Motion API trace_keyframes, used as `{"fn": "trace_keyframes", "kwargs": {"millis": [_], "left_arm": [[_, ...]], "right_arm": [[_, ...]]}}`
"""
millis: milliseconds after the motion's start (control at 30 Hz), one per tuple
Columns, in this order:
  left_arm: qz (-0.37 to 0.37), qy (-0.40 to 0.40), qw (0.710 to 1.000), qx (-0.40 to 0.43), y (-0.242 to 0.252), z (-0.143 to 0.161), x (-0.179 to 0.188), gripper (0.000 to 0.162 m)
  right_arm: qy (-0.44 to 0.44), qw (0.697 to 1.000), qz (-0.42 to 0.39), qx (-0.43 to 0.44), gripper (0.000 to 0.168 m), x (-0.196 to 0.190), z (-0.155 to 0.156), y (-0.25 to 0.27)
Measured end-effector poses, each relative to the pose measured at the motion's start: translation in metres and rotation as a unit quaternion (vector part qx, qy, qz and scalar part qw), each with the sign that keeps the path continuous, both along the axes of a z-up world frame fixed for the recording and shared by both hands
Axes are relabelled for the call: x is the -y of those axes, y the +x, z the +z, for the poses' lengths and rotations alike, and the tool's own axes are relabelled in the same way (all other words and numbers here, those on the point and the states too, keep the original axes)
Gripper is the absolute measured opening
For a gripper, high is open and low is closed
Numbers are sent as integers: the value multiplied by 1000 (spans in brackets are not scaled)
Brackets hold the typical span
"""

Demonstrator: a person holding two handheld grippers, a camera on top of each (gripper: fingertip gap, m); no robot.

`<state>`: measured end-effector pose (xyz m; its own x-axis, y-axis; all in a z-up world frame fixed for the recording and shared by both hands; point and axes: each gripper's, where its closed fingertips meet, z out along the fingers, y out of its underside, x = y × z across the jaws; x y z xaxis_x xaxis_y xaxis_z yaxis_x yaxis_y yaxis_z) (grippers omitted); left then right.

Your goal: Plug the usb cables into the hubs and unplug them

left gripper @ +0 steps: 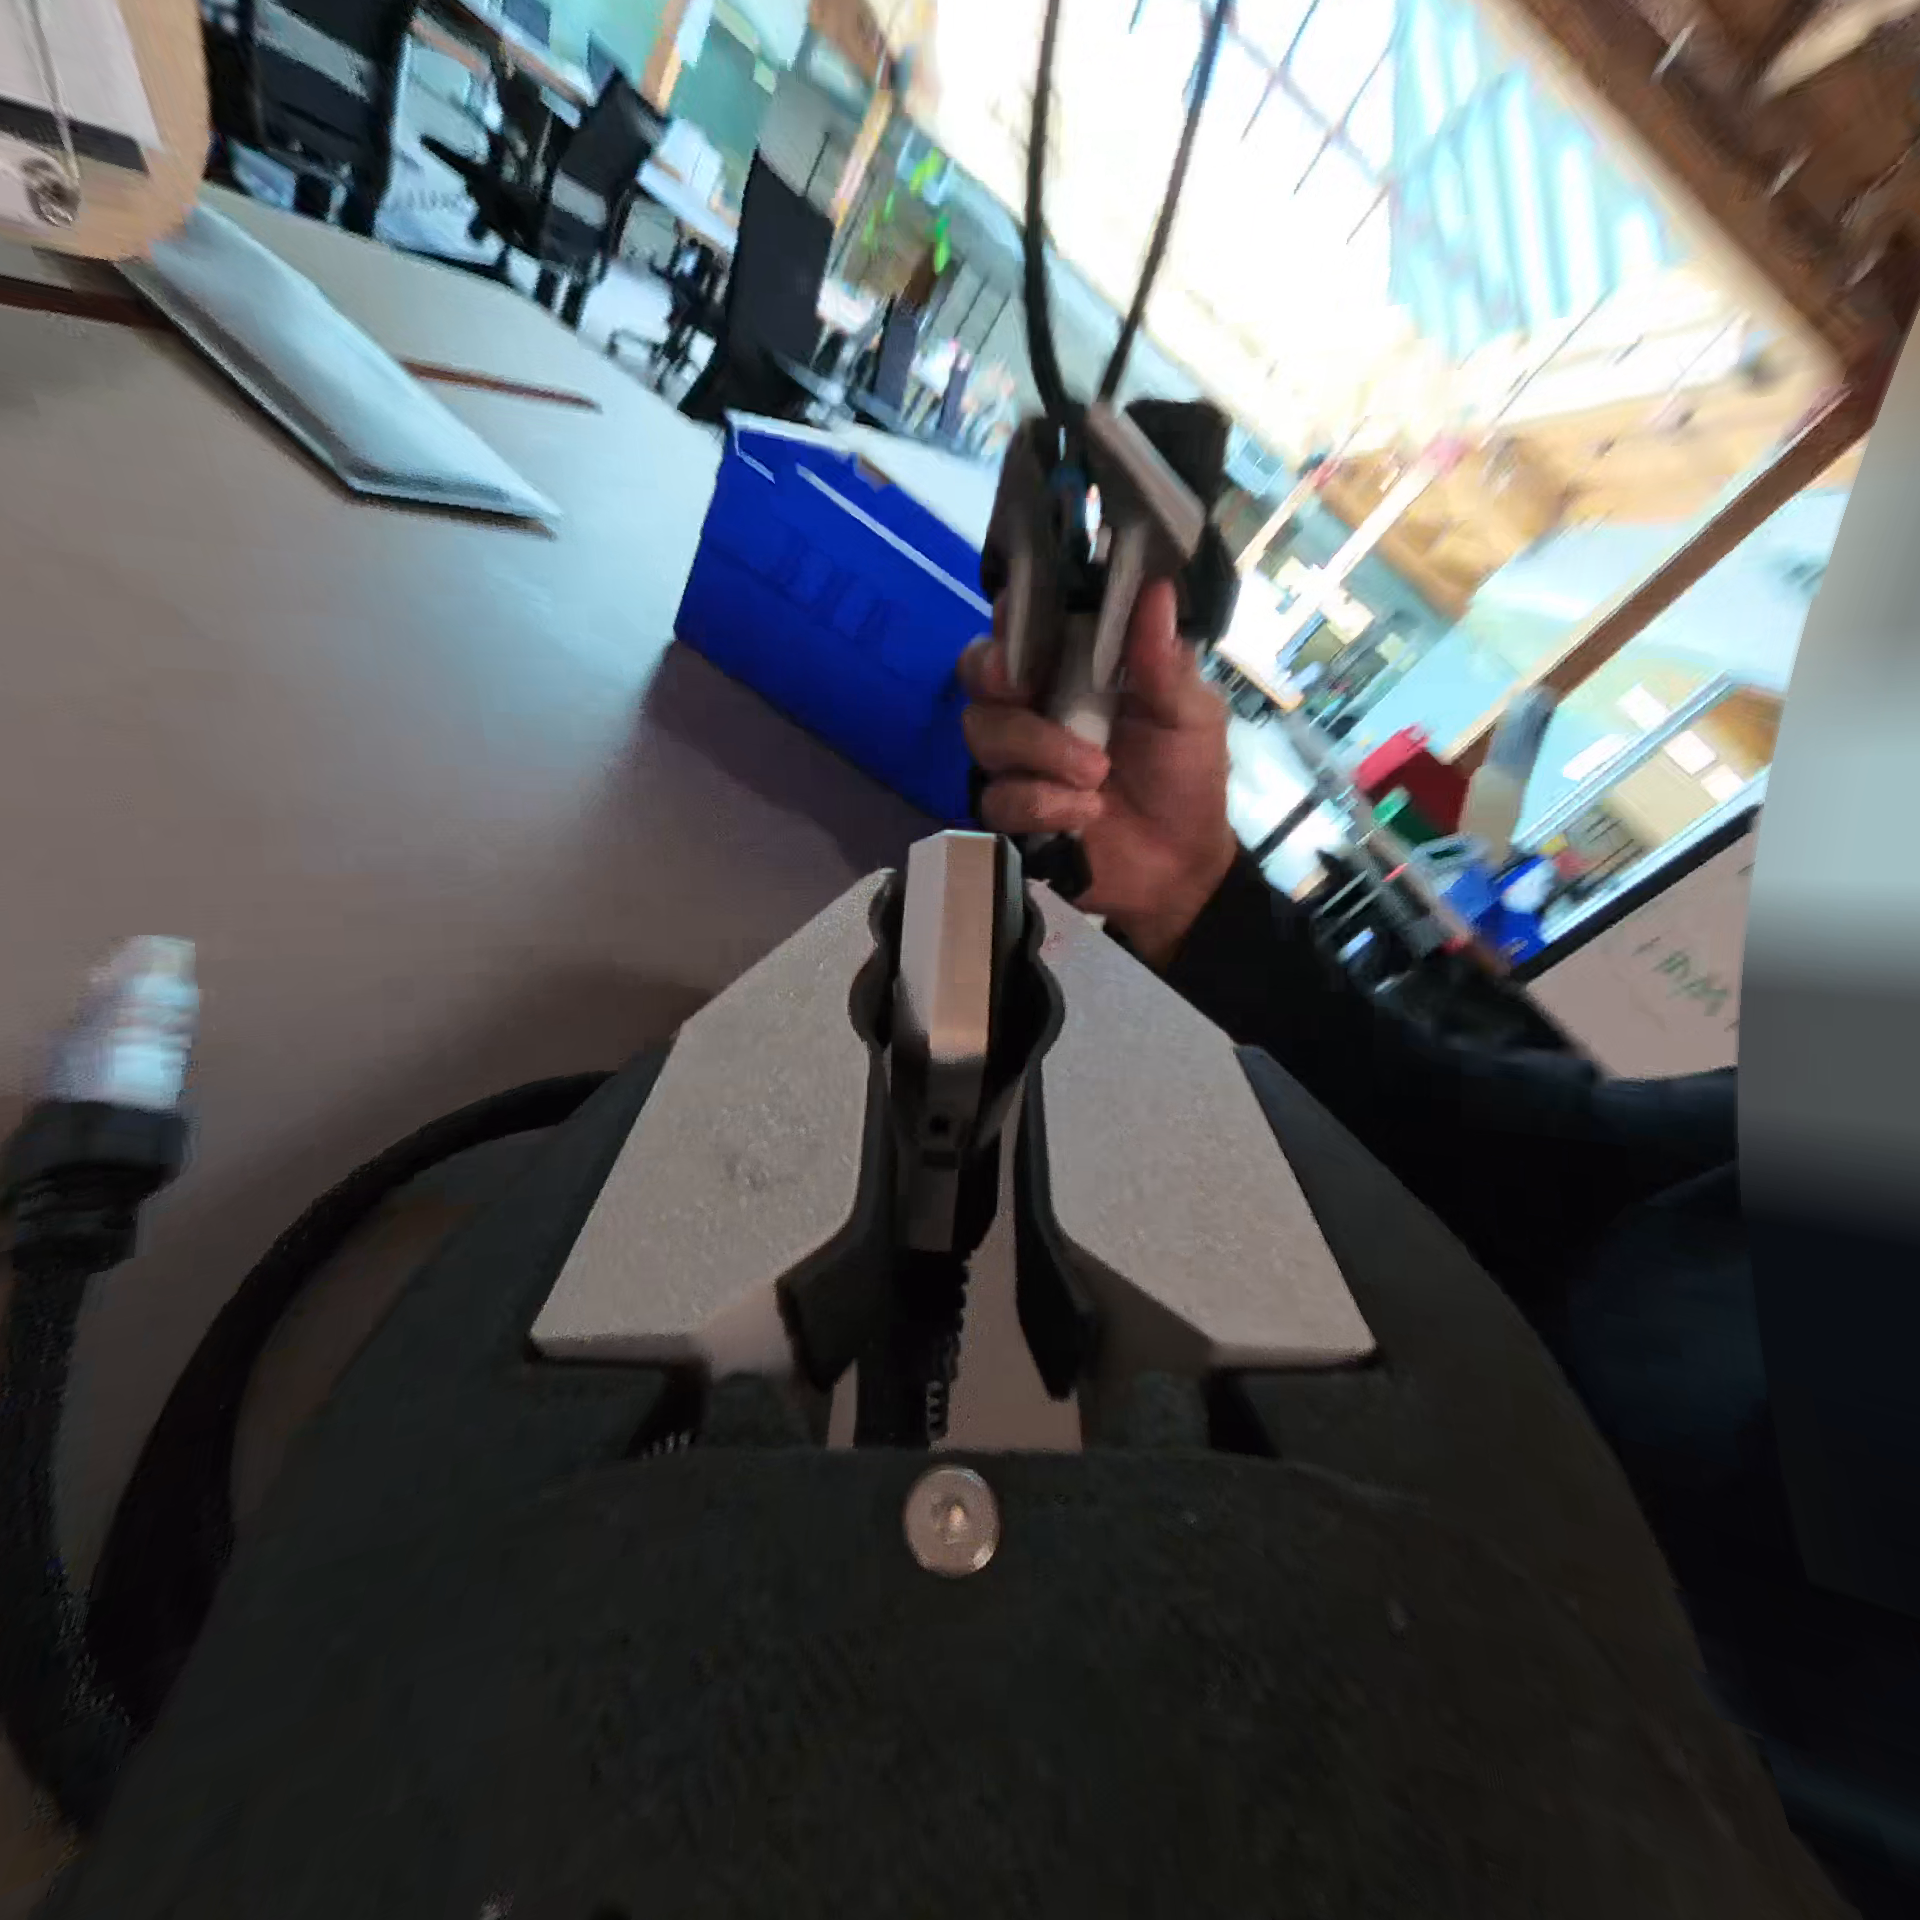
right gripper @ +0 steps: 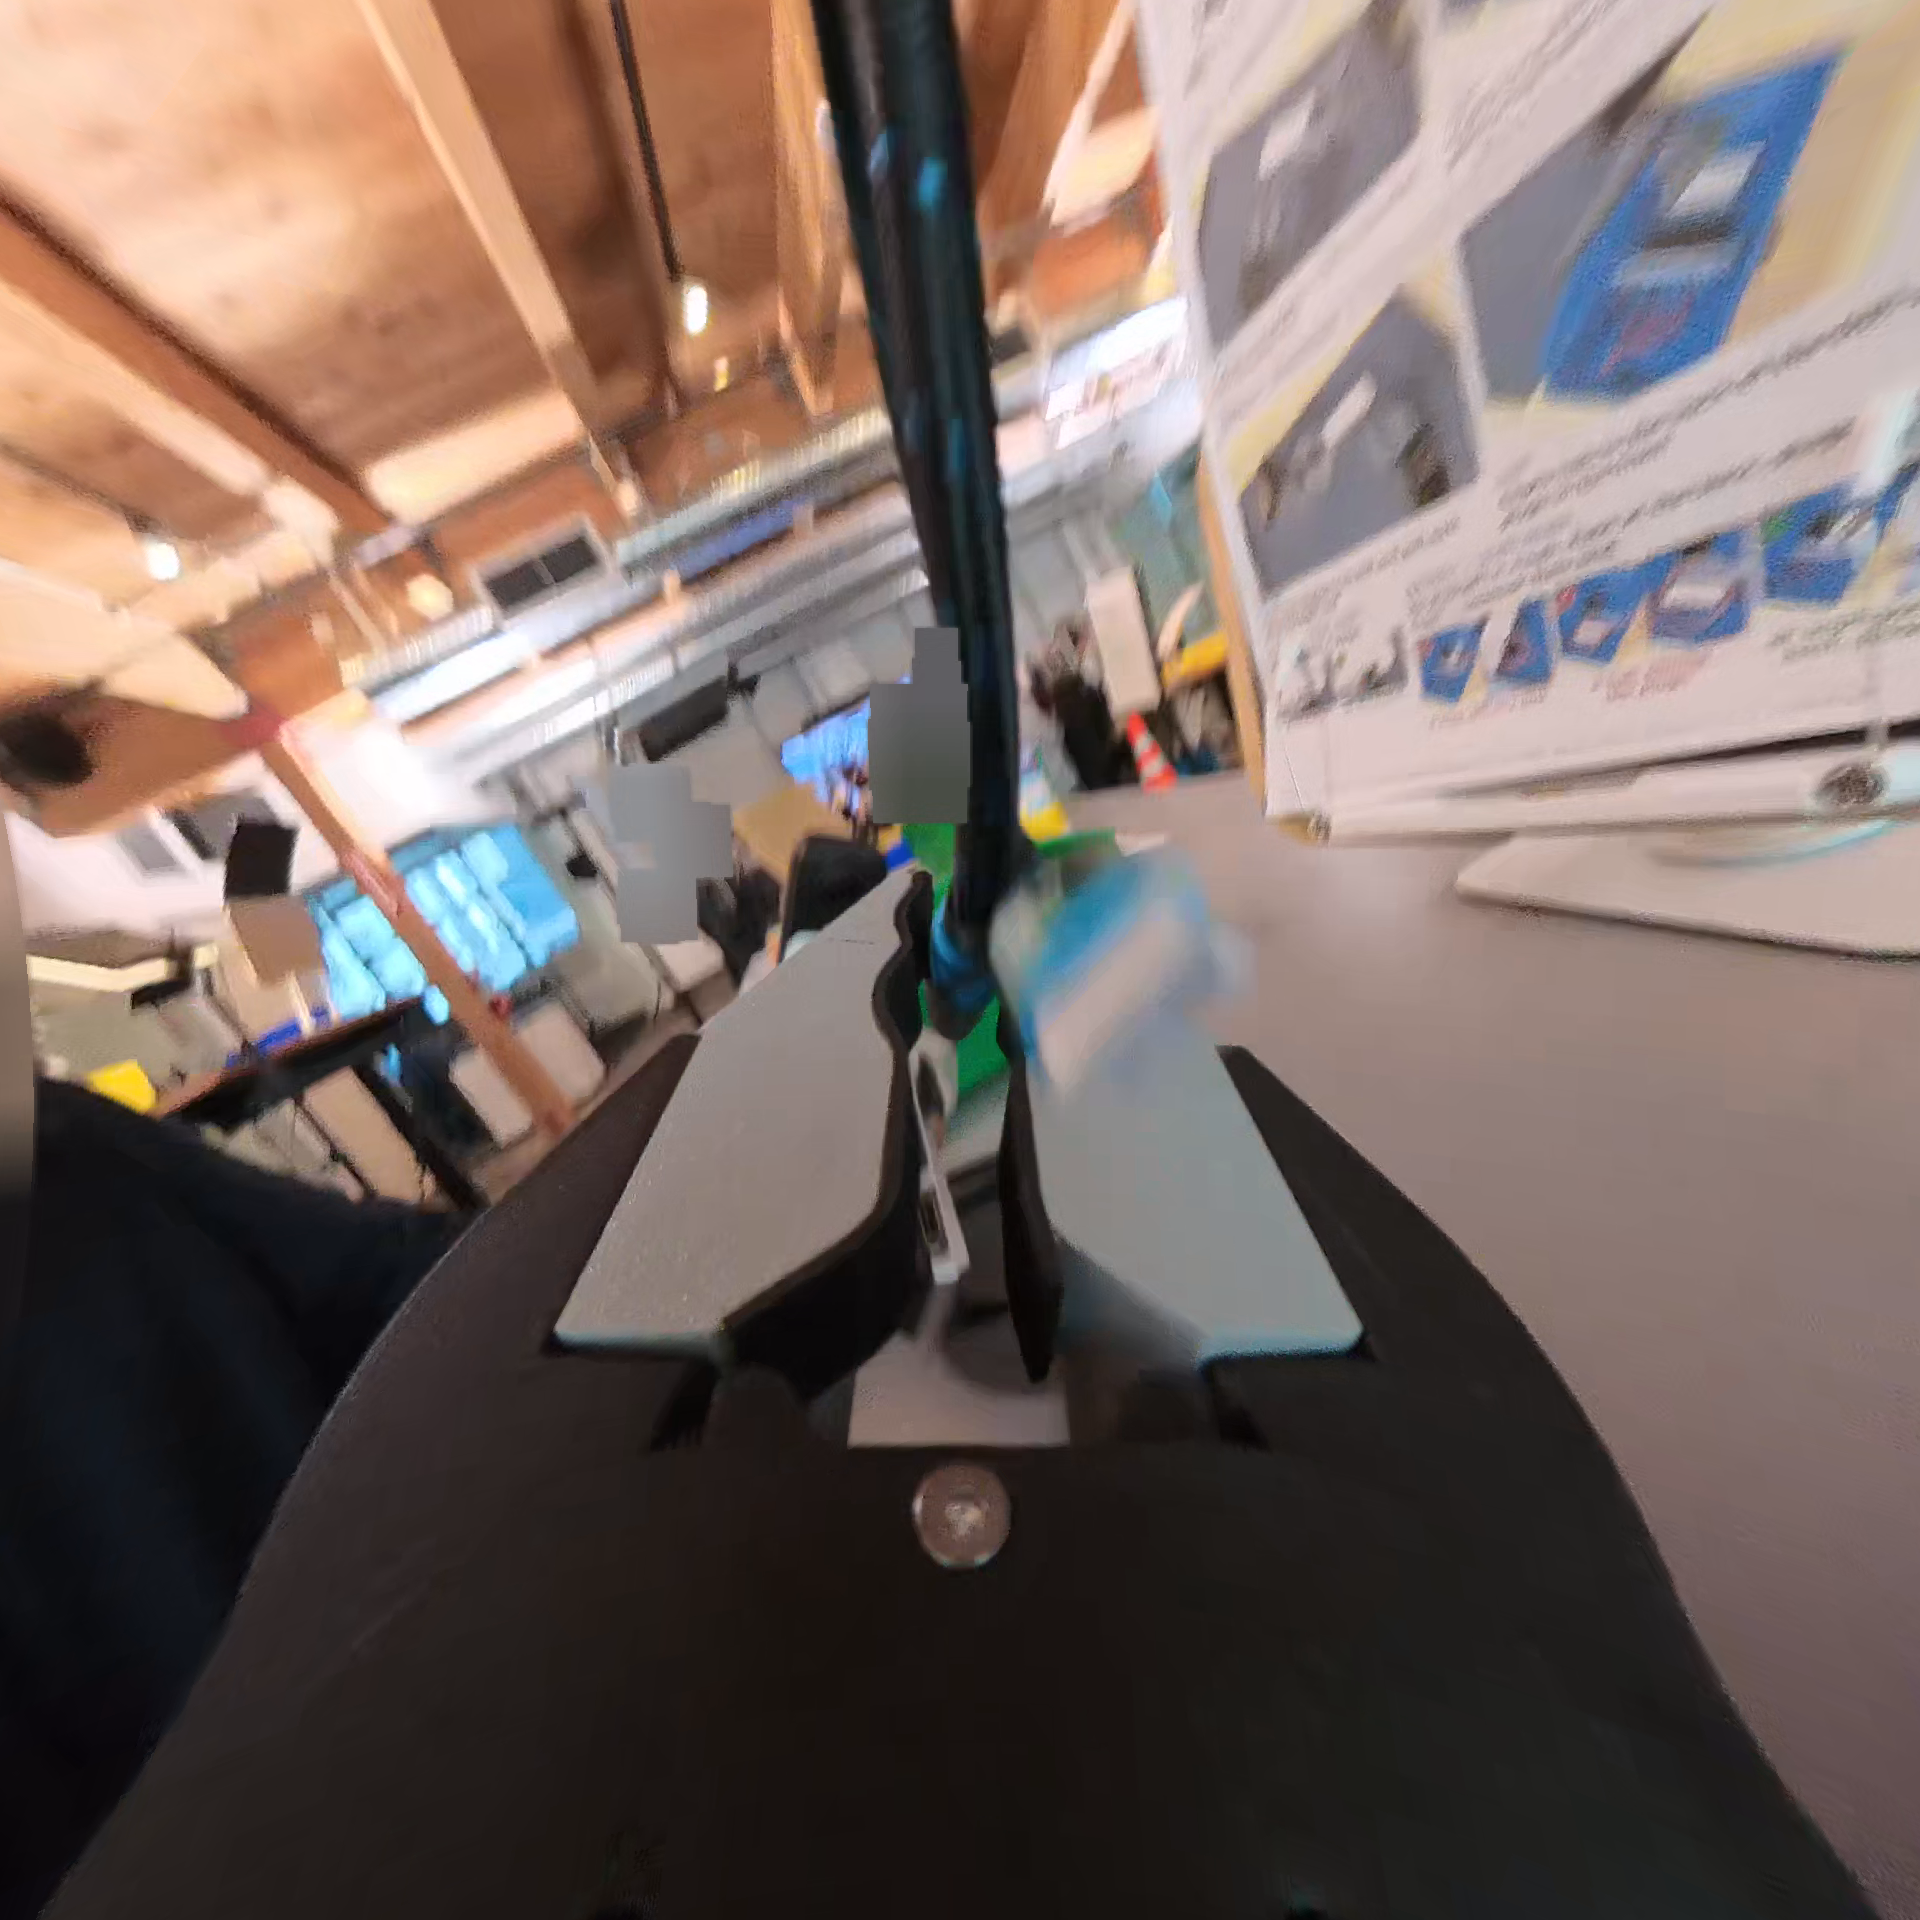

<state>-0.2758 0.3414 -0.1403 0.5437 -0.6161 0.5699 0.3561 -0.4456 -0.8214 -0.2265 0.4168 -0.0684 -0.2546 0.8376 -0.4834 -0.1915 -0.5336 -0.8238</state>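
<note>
Your left gripper (left gripper: 951,935) was clamped on a flat silver adapter block (left gripper: 940,966) mid-frame, while your right gripper (right gripper: 961,997) pinched a black braided cable (right gripper: 925,416) with its blurry blue-tinted plug (right gripper: 1112,966) center-right.

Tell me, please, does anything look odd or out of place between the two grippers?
Nothing looks damaged or spilled. One oddity: the left gripper is shut on a slim silver block with a braided cable trailing loose, while the right gripper is shut on another braided cable running steeply up out of view.
</note>
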Motion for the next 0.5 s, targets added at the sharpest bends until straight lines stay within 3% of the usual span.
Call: {"fn": "trace_keyframes", "kwargs": {"millis": [67, 200, 367, 500], "left_arm": [[-15, -7, 999, 40, 2, 7, -3, 18], [-32, -6, 999, -17, 17, -4, -2, 18], [-47, -3, 999, -24, 20, -4, 5, 18], [-56, -7, 998, -38, 24, -9, 7, 18]], "right_arm": [[24, 999, 14, 36, 7, 12, -14, -10], [70, 993, 52, 76, 7, 43, -23, -35], [85, 984, 107, 115, 7, 72, -35, -51], [147, 972, 90, 157, 7, 87, -25, -51]]}}
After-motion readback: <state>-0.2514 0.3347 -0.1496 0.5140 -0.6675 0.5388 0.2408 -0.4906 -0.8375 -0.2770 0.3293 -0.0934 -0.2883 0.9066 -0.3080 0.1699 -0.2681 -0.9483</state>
